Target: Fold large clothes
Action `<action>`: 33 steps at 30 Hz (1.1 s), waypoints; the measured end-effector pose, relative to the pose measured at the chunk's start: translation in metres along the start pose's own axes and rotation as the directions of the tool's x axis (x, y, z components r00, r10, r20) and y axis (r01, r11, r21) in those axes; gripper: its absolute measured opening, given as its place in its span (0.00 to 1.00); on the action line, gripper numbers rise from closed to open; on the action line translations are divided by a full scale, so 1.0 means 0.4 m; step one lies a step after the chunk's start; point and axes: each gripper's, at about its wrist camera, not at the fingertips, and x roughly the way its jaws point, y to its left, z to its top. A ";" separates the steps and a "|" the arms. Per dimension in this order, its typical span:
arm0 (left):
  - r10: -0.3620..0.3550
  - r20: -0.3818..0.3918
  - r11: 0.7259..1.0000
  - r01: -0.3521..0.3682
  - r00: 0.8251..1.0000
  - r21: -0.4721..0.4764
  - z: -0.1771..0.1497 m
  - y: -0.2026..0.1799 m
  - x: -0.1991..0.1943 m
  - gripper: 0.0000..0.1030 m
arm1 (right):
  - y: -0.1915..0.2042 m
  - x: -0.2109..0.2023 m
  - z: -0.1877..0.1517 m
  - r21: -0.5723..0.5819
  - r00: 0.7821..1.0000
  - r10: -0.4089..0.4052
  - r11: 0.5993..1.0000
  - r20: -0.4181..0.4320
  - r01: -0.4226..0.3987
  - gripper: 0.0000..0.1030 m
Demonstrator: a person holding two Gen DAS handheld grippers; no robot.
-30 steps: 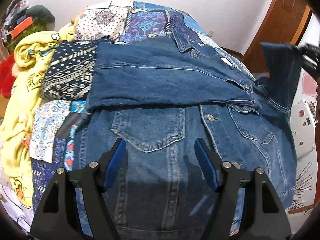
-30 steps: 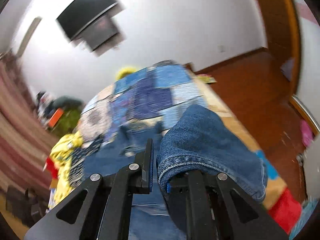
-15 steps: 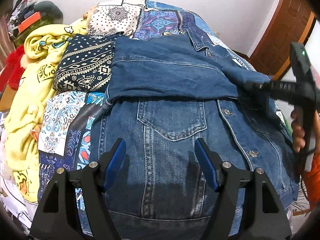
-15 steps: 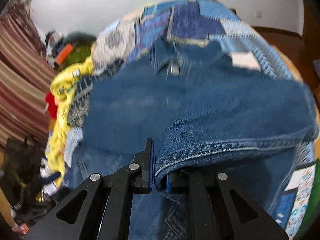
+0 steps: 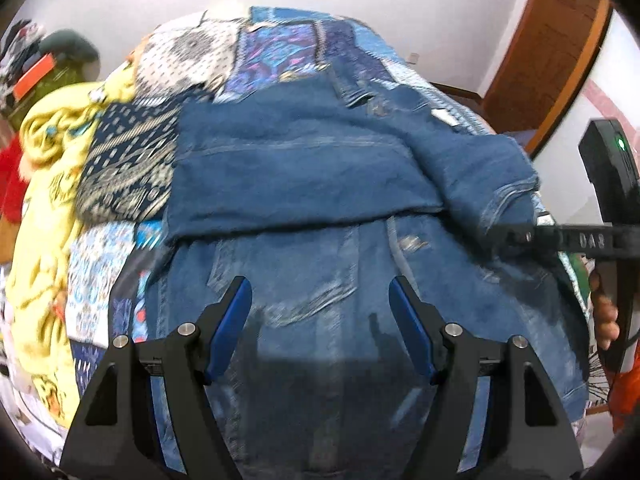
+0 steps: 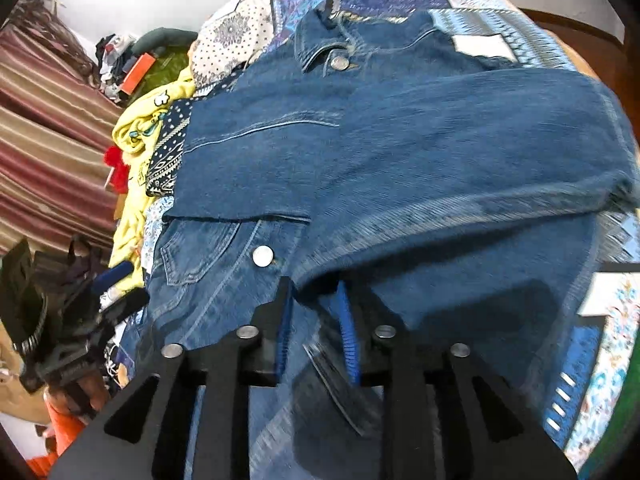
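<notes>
A blue denim jacket lies front up on a patchwork bedspread. One sleeve is folded flat across its chest. My left gripper is open and empty, hovering over the jacket's lower front. My right gripper has its jaws slightly parted around the cuff of the other sleeve, which lies across the chest; the cuff edge still sits between the pads. The right gripper also shows in the left wrist view at the jacket's right side.
A yellow blanket and a red item lie along the bed's left side. A navy patterned cloth lies beside the jacket. A wooden door stands at the right. Striped curtains hang at the far left.
My right gripper has carried the sleeve cuff across and down onto the jacket's chest, and its jaws have loosened from shut to slightly parted. My left gripper stays open over the hem.
</notes>
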 end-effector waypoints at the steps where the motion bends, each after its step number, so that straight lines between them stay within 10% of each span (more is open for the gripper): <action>1: -0.005 0.004 1.000 0.005 1.000 0.011 0.012 -0.014 -0.001 0.68 | -0.010 -0.021 -0.009 -0.003 1.000 -0.011 1.000 0.020 0.011 0.34; 7: -0.059 0.042 0.988 0.053 0.997 0.143 0.125 -0.167 0.008 0.72 | -0.061 -0.119 -0.032 0.008 0.978 -0.128 0.992 0.162 0.128 0.35; 16: -0.147 0.009 0.925 0.135 0.989 0.355 0.228 -0.419 0.088 0.77 | -0.188 -0.246 -0.057 0.129 0.889 -0.334 0.942 0.314 0.309 0.35; 26: -0.156 -0.194 0.863 0.229 0.968 0.450 0.232 -0.551 0.281 0.76 | -0.270 -0.212 -0.091 0.178 0.904 -0.344 0.935 0.253 0.306 0.36; 33: -0.136 -0.208 0.841 0.224 0.969 0.493 0.217 -0.572 0.344 0.49 | -0.276 -0.196 -0.106 0.173 0.921 -0.312 0.945 0.234 0.277 0.36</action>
